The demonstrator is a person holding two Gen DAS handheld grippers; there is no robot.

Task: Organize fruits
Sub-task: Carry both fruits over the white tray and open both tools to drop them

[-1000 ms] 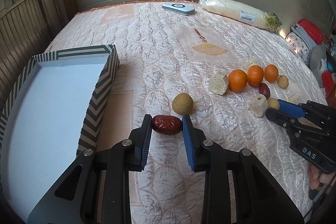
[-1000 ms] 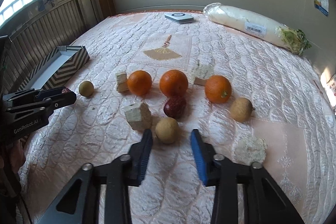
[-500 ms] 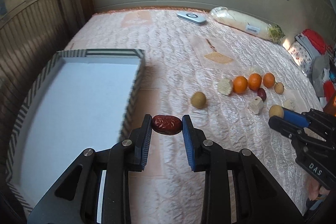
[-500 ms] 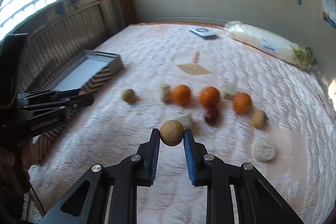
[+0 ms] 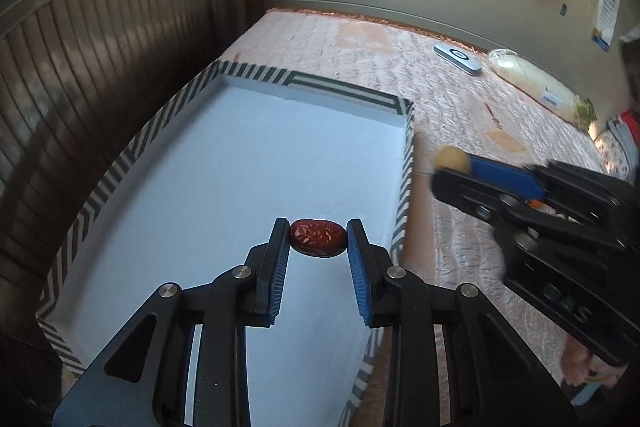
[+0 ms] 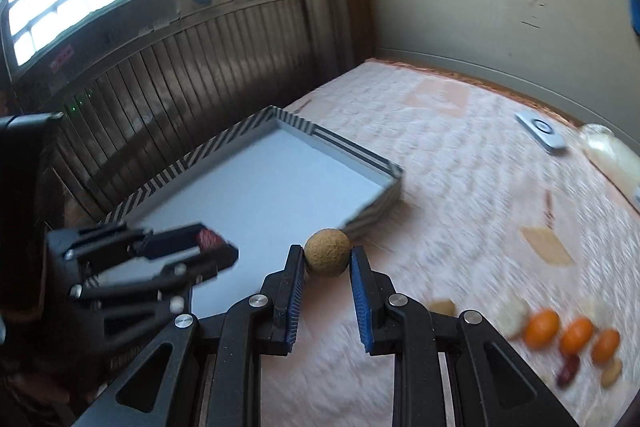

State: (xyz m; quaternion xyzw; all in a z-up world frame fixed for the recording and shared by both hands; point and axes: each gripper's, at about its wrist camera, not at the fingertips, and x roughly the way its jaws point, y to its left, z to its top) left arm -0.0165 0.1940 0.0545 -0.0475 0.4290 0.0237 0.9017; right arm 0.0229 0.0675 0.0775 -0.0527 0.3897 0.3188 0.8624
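L gripper (image 5: 318, 241) clamped red date (image 5: 318, 238) over striped tray (image 5: 344, 93); R gripper (image 6: 326, 261) pinched round tan fruit (image 6: 326, 253) just beside tray's edge.

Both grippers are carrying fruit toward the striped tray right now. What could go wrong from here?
1. The left gripper holds the red date by its ends, above the tray floor; released from there, it could bounce or roll.
2. The right gripper grips the round brown fruit only at its fingertips; it might slip.
3. Both grippers converge near the tray's edge and could collide.
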